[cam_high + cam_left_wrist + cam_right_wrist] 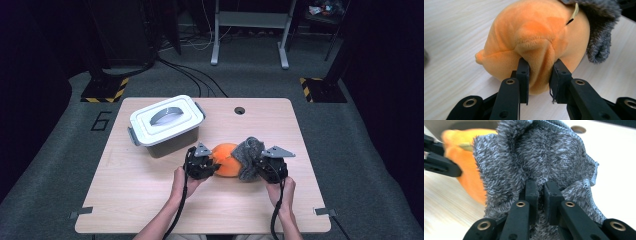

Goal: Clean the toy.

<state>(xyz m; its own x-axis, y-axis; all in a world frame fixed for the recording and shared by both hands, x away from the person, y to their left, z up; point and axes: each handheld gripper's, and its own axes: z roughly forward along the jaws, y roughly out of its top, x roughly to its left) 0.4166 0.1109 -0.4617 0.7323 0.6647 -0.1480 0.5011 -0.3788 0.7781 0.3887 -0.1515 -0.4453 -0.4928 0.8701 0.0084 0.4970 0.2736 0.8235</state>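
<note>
While clamped on a shallow fold of the orange plush toy (534, 42), just right of the lidded storage box (166, 125), left gripper (539, 72) risks slipping off; right gripper (540, 188), pinching the grey fleece cloth (544, 157), could tug loose.

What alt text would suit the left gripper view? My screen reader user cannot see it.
Two black tongs pinch a fold of an orange plush toy lying on a pale wooden table. A fuzzy grey cloth drapes over the toy's far right side.

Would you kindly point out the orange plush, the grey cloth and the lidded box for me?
Orange plush (534, 32): left gripper view, its upper body.
Grey cloth (549, 152): right gripper view, its fuzzy middle.
Lidded box (167, 116): high view, the lid's handle.
</note>
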